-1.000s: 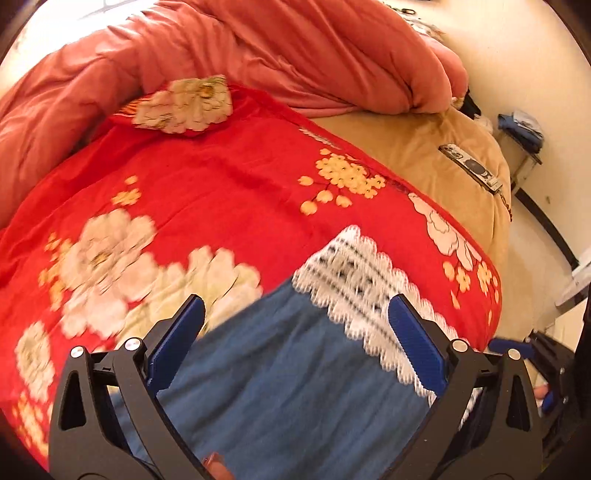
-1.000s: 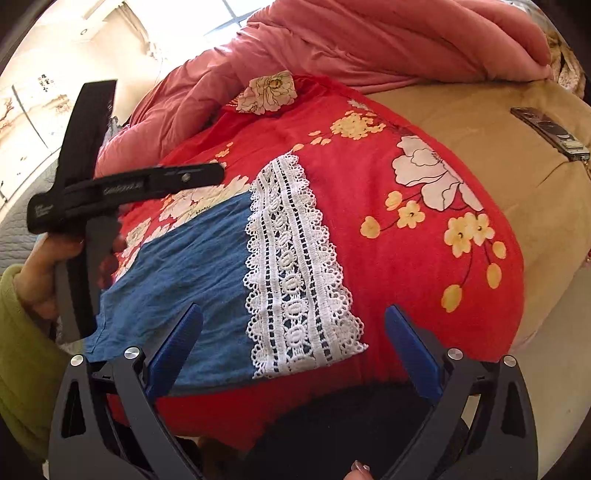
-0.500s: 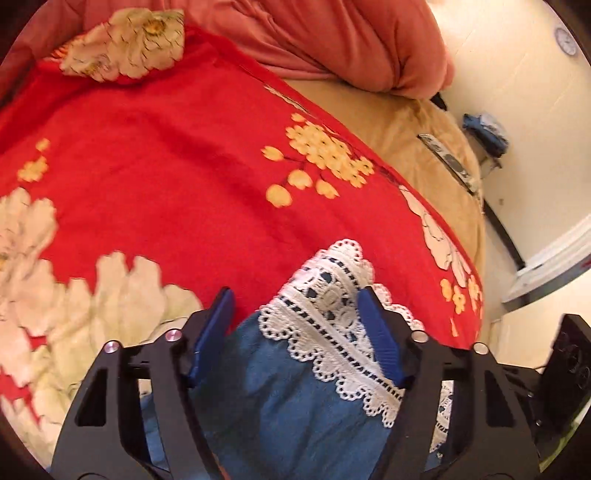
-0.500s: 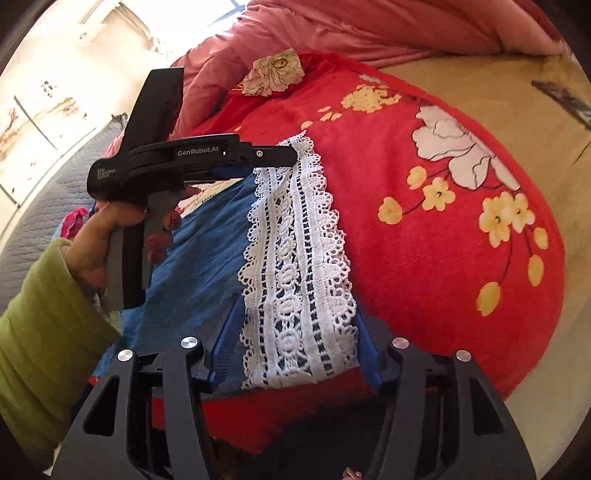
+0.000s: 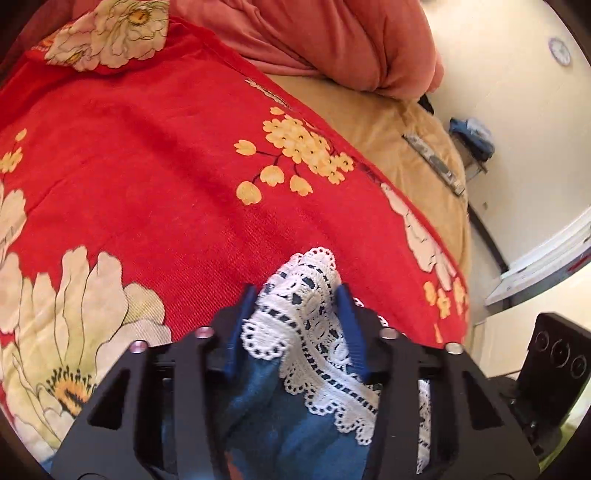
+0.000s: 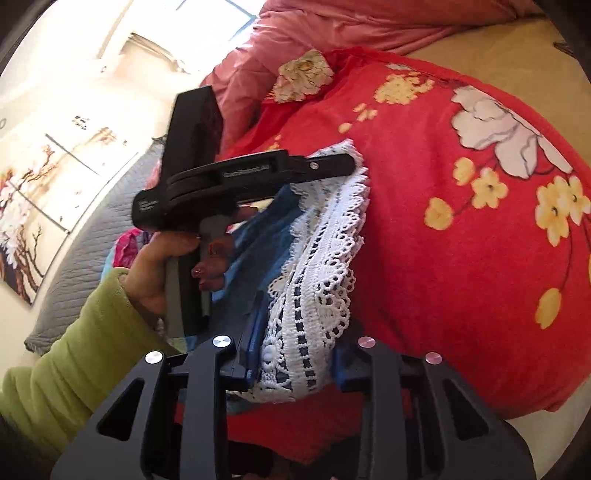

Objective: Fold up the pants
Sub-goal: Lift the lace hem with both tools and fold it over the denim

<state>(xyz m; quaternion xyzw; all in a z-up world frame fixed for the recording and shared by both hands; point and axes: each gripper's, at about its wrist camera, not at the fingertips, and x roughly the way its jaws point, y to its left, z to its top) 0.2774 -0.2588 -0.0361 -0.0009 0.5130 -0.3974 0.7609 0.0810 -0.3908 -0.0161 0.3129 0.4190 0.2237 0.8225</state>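
Note:
The pants are blue [image 5: 295, 424] with a white lace hem [image 5: 306, 295] and lie on a red floral blanket [image 5: 147, 166]. My left gripper [image 5: 297, 295] is shut on the far corner of the lace hem, bunching it. My right gripper [image 6: 295, 350] is shut on the near corner of the same lace hem [image 6: 317, 266]. In the right wrist view the left gripper [image 6: 347, 166] shows from the side, held by a hand in a green sleeve, with the hem lifted and curving between both grippers.
A pink duvet [image 5: 314, 33] is heaped at the back of the bed. A tan sheet [image 5: 388, 140] with a remote control [image 5: 432, 162] lies to the right. A grey quilt [image 6: 85, 236] and a wall picture [image 6: 40, 192] are on the left.
Both grippers moved forward onto the lace hem and closed on its corners. The hem, flat a second ago, is now bunched and lifted off the blanket.

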